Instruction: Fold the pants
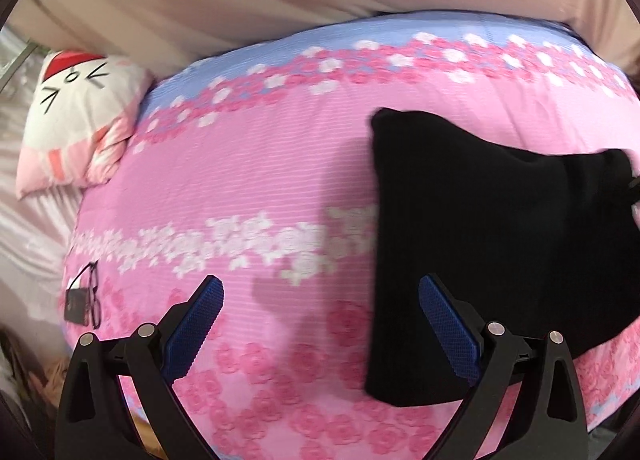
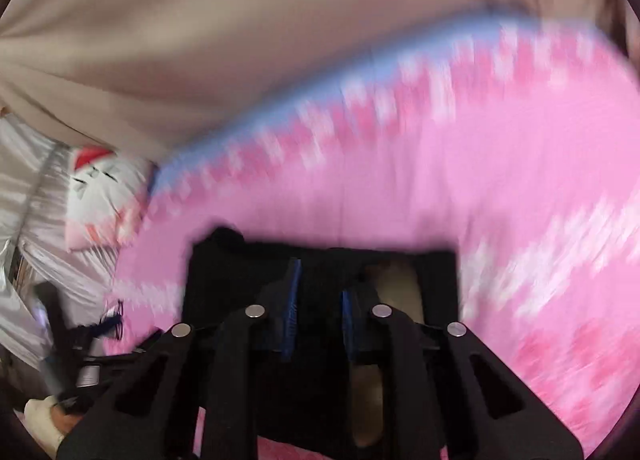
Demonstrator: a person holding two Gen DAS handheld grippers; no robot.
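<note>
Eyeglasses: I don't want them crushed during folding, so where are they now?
In the left wrist view, the eyeglasses lie at the pink floral quilt's left edge, beside a small dark tag, far left of the black pants.

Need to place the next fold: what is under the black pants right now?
The black pants lie folded on the pink flowered quilt, which shows all around them. Whatever sits directly beneath the fabric is covered. The open left gripper hangs at their near left edge.

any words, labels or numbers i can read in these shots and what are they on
None can be read.
The cat-face pillow carries only a drawn face, no letters.
The small dark tag beside the eyeglasses on the pink floral quilt is too small and blurred to read.
The black pants show no label.
</note>
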